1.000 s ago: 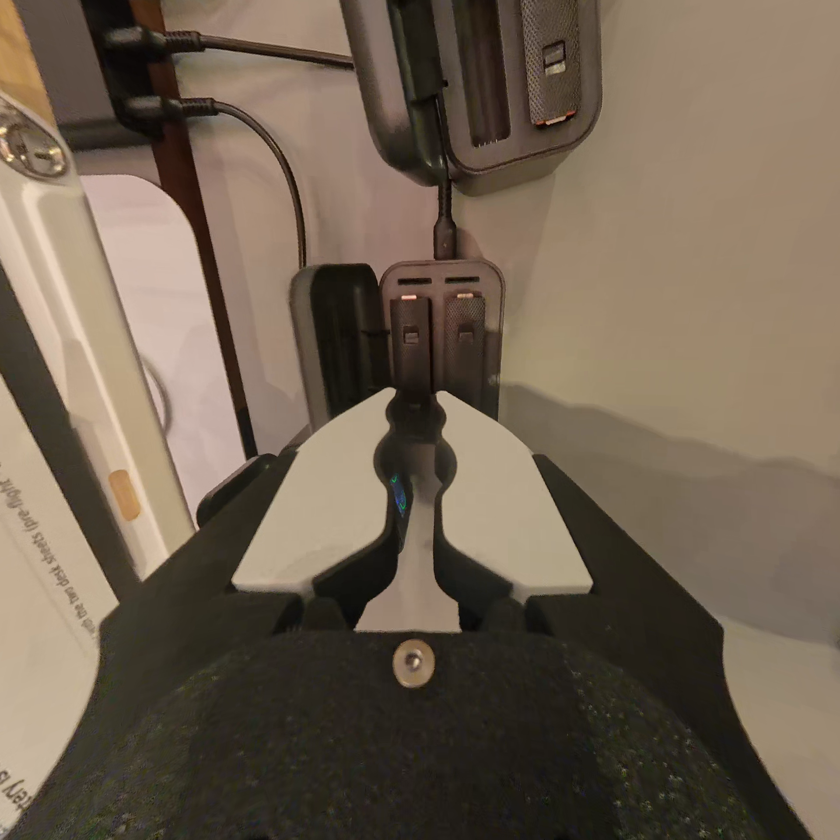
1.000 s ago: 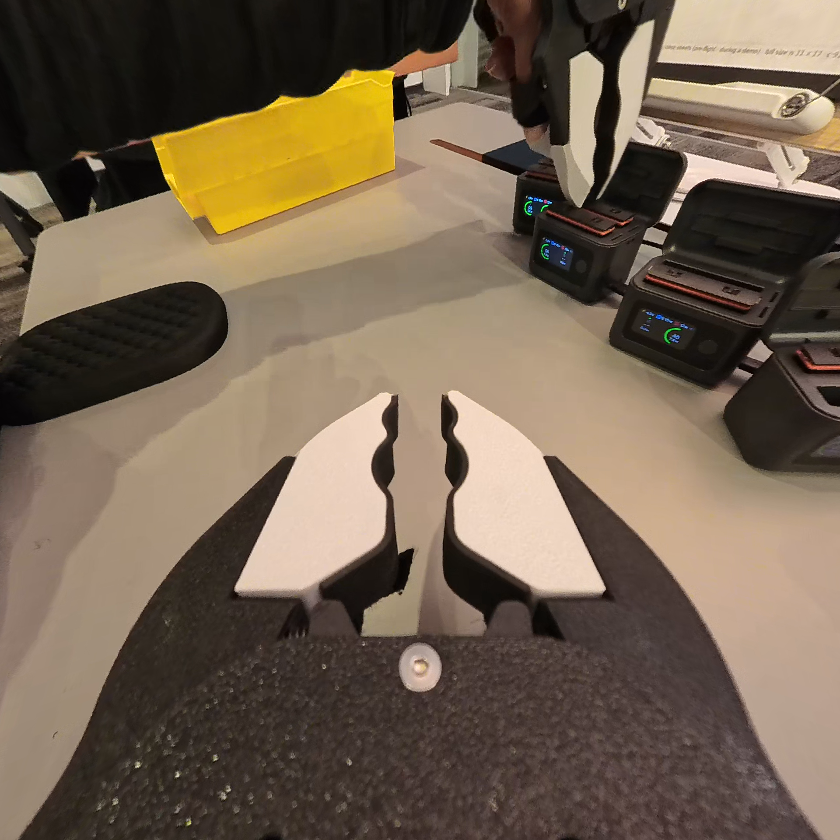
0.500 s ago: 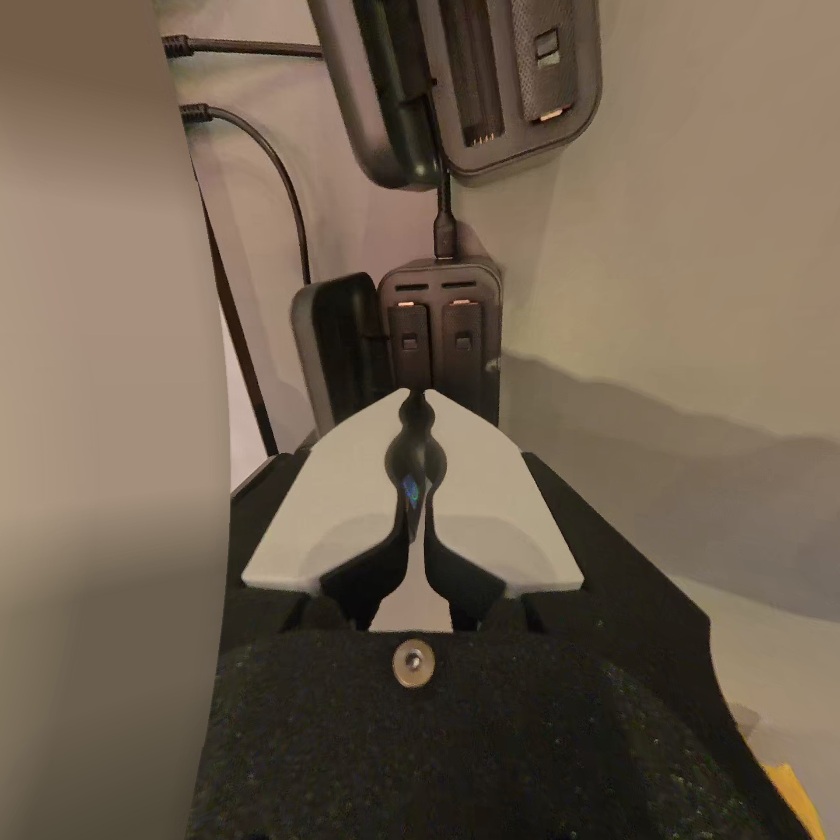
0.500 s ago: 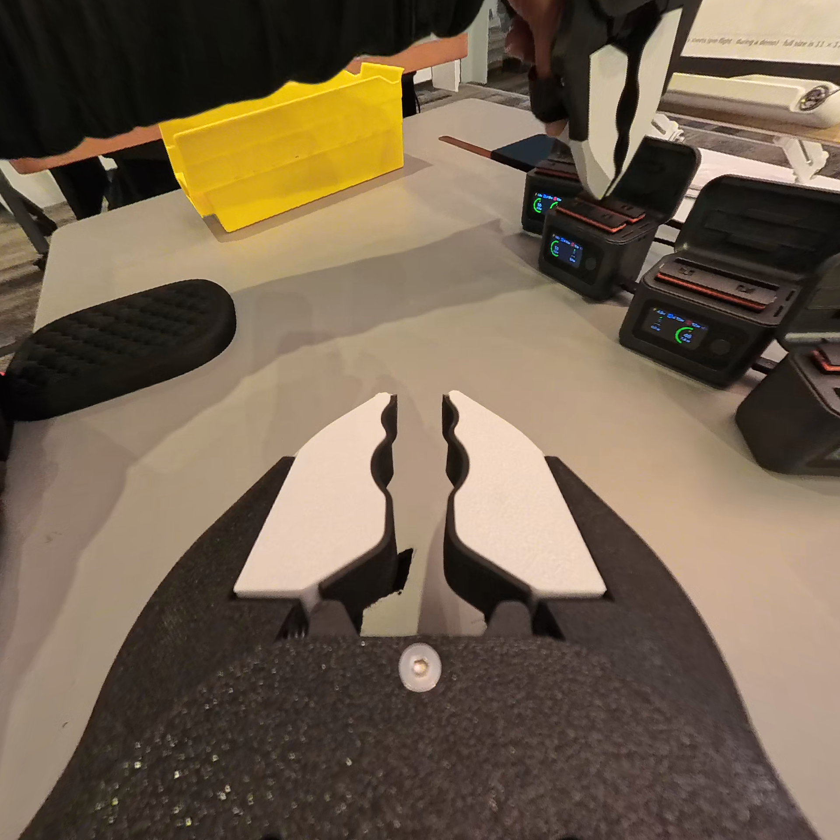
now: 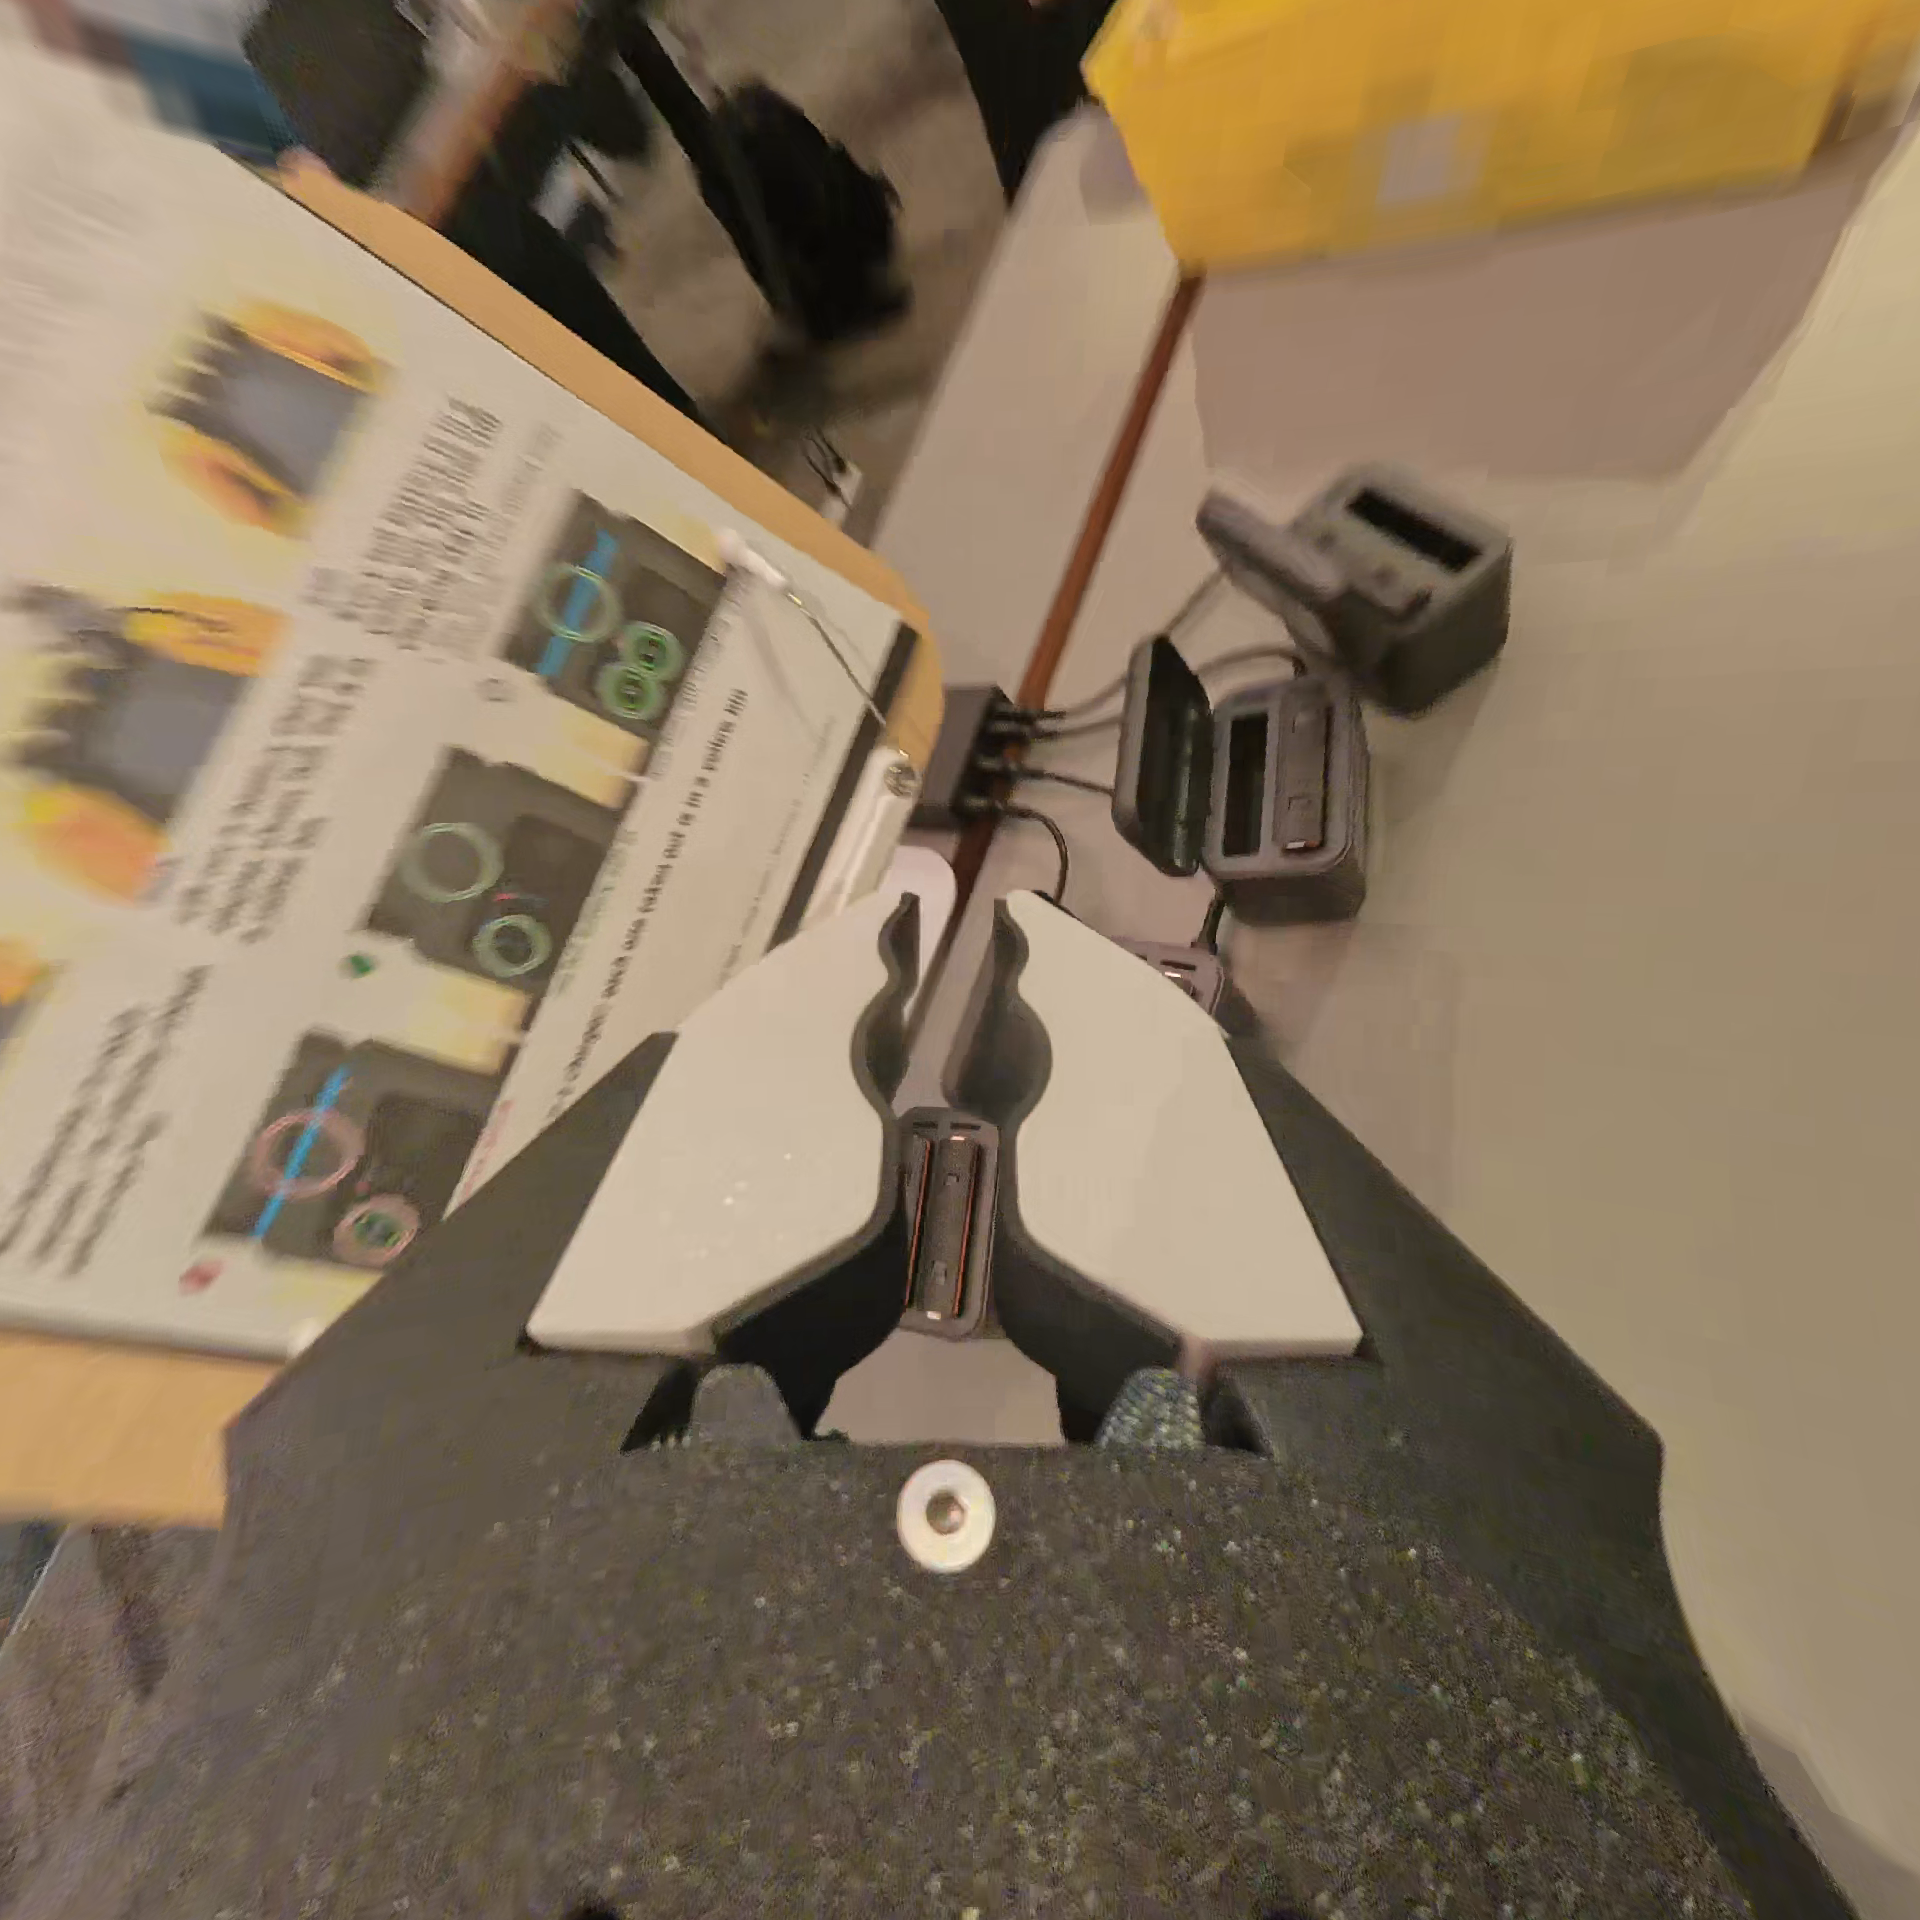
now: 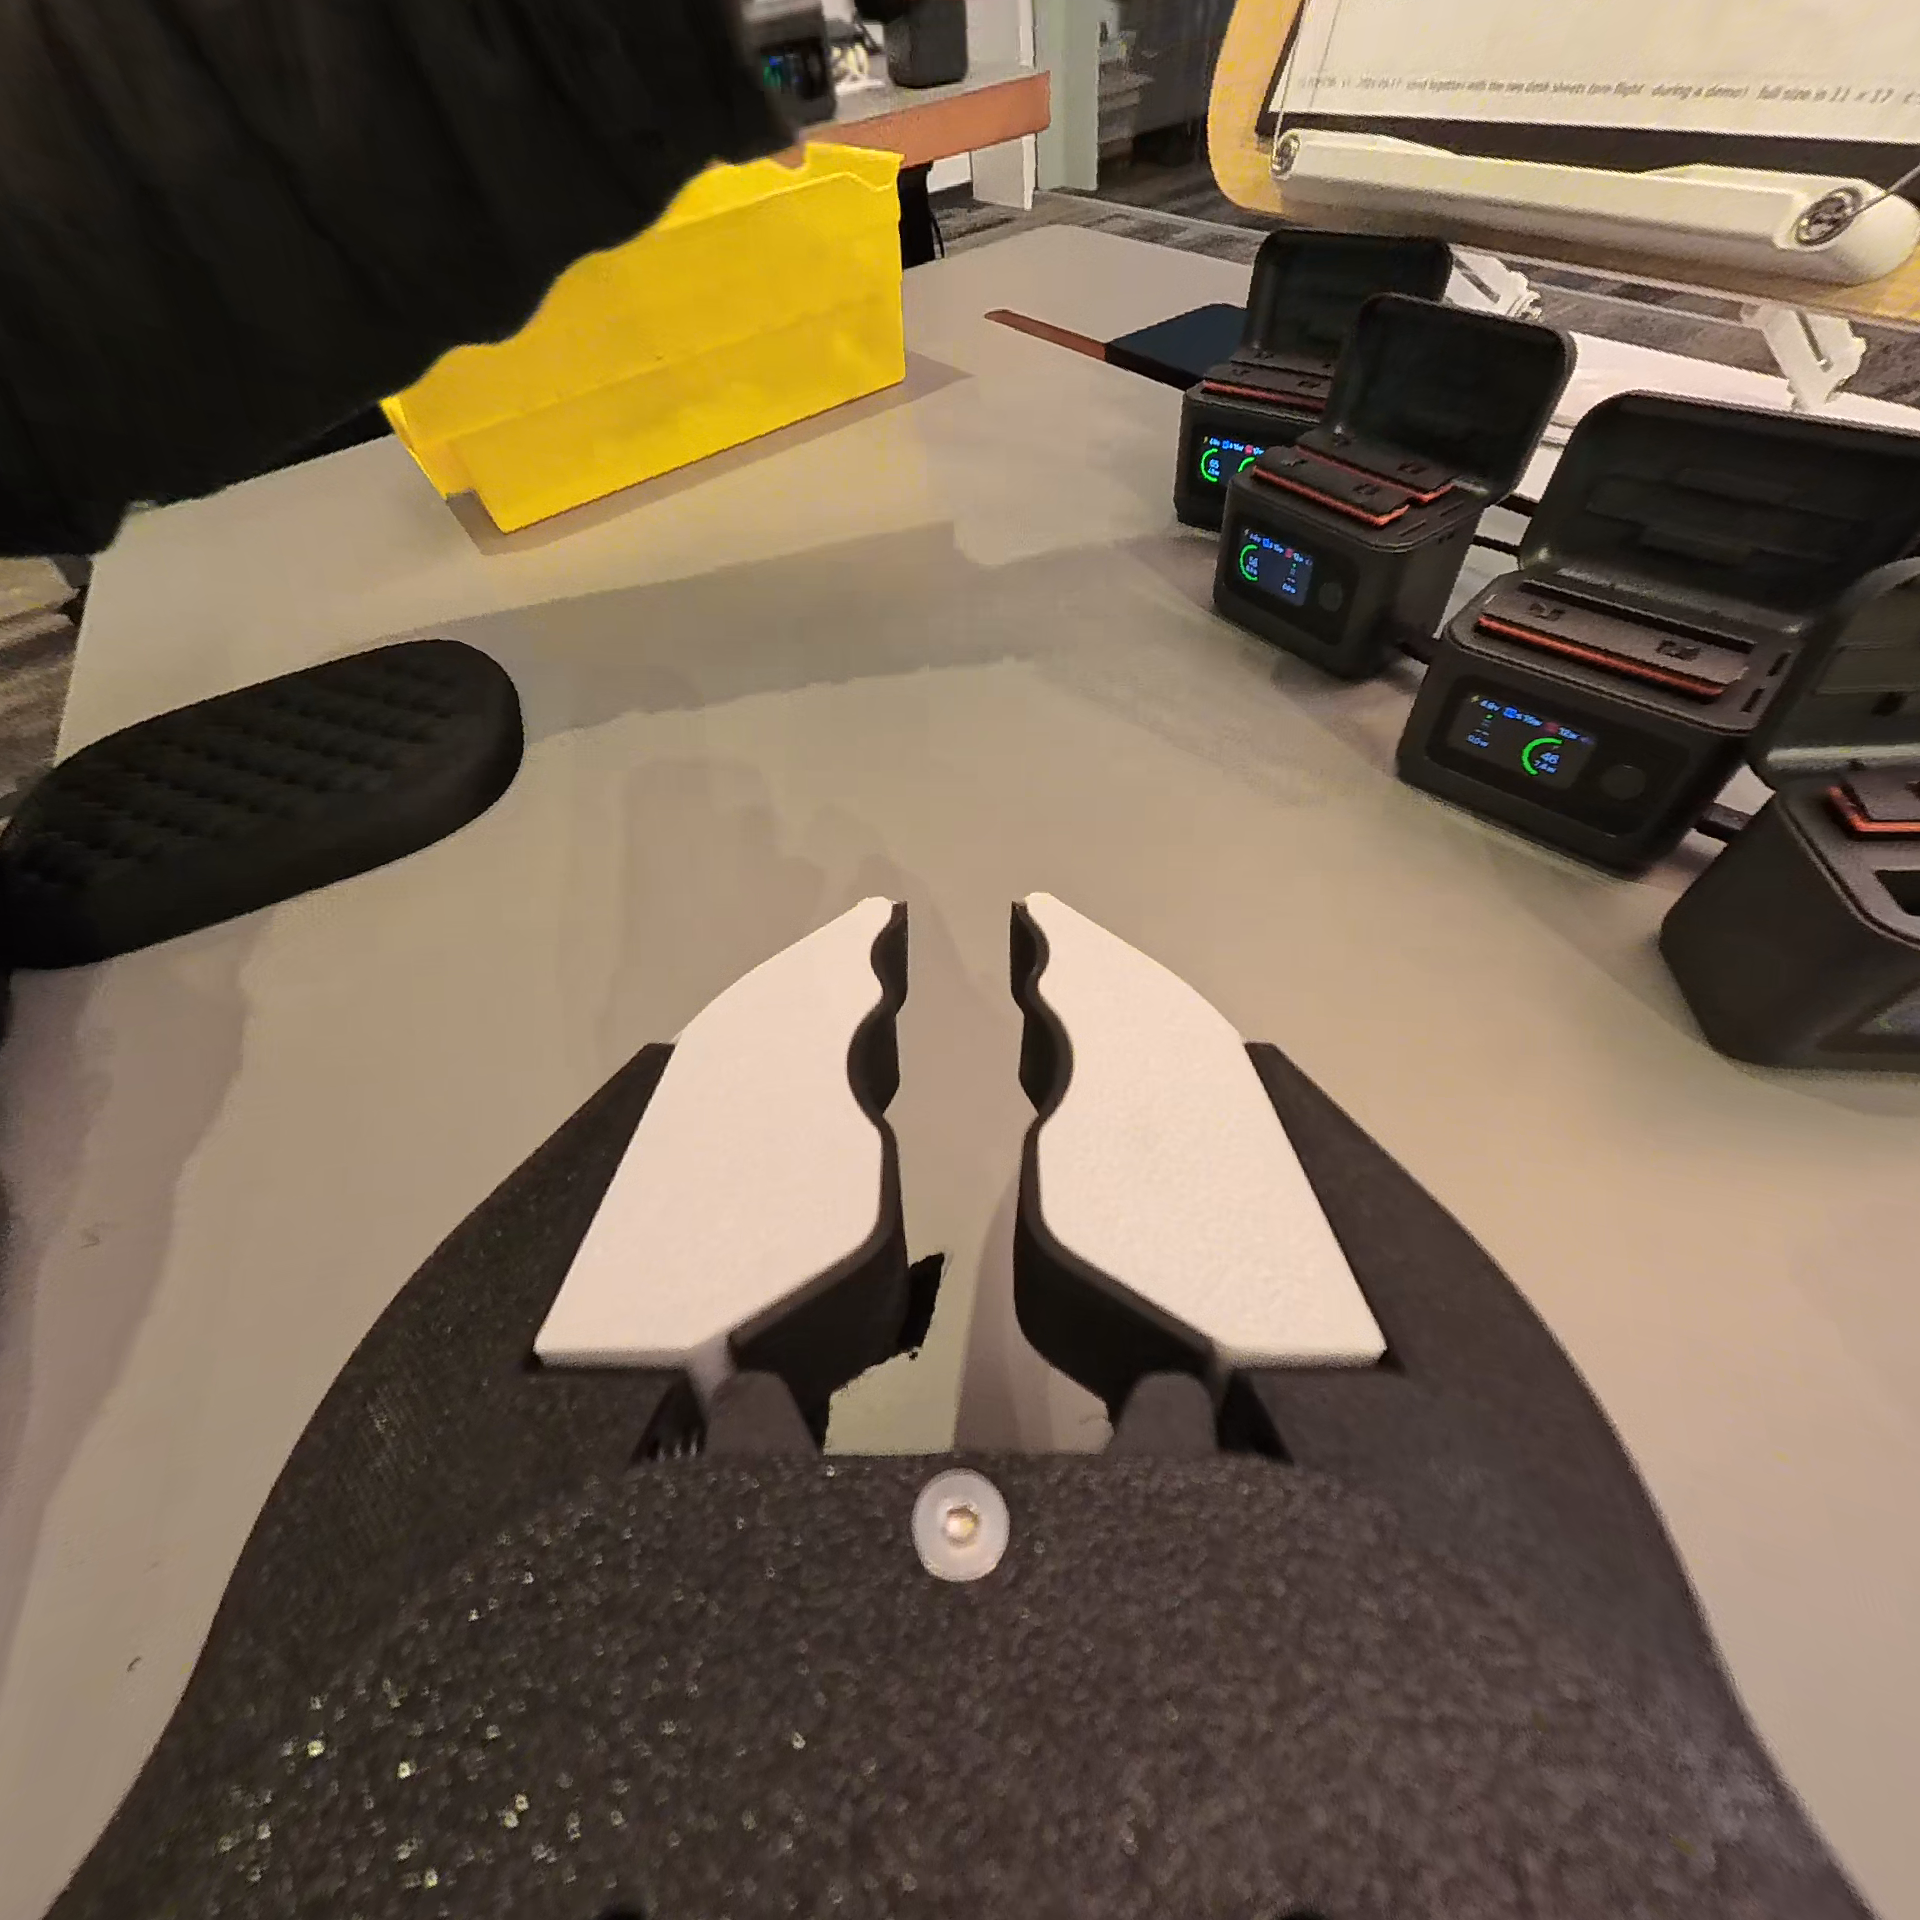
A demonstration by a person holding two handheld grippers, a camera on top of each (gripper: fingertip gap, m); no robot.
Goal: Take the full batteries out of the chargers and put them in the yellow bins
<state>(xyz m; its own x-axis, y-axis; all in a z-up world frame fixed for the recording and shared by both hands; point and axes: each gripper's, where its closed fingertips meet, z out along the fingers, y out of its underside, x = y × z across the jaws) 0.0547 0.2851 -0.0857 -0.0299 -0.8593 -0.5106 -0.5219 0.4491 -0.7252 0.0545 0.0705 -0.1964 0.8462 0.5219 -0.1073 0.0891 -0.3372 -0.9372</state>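
Note:
My left gripper (image 5: 958, 904) is open and held high above the grey table, and its view is blurred. Through the gap between its fingers I see a dark charger (image 5: 940, 1226) with orange-rimmed batteries in it. More open chargers (image 5: 1288, 790) stand in a row beyond it. The yellow bin (image 5: 1455, 125) is at the top right. My right gripper (image 6: 958, 902) is open and empty, low over the table (image 6: 935, 675). In the right wrist view, lit chargers (image 6: 1278, 582) with orange-rimmed batteries line the right side. The yellow bin (image 6: 686, 364) stands at the far left.
A black padded rest (image 6: 260, 790) lies at the left. A person's black sleeve (image 6: 312, 208) crosses the top left. A printed board on a stand (image 5: 416, 727) rises behind the chargers. Cables run from a black power hub (image 5: 961, 758) to the chargers. The black power hub (image 5: 961, 758) lies some 25 cm from my left tips, 35 cm from my right tips.
My left gripper went from nearly shut above a charger to open, then rose and swung away, out of the right wrist view. My right gripper has hardly moved.

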